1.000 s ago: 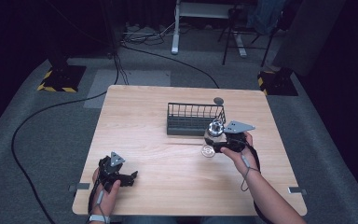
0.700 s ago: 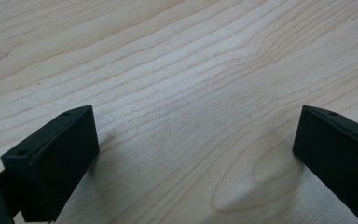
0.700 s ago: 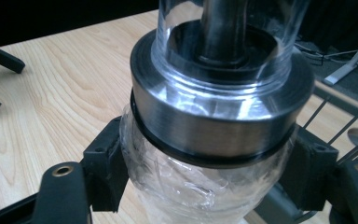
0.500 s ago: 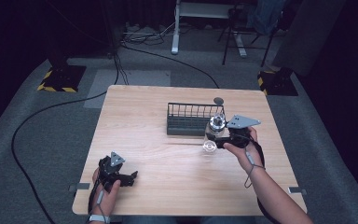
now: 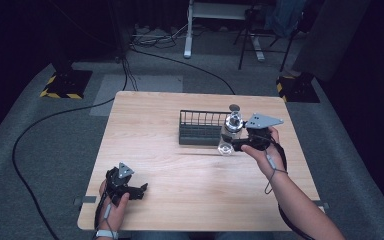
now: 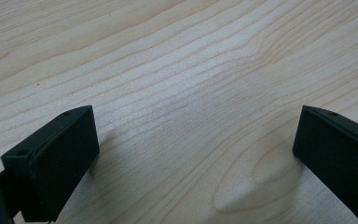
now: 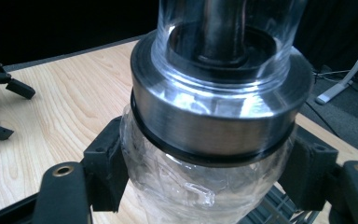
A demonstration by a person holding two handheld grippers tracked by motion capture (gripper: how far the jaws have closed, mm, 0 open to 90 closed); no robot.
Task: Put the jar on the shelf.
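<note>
Jaws of the right gripper point(image 5: 232, 145) pinch one clear glass jar with a steel collar point(image 5: 228, 135), lifted just in front of one dark wire rack point(image 5: 200, 128); left gripper point(image 5: 137, 190), spread wide, rests well apart on the wooden table point(image 5: 180, 165).

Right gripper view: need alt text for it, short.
The right gripper is shut on a clear glass jar just below its metal collar, one black jaw on each side. Behind it lies a light wooden table, with the left gripper at the far left edge and a dark room beyond.
</note>
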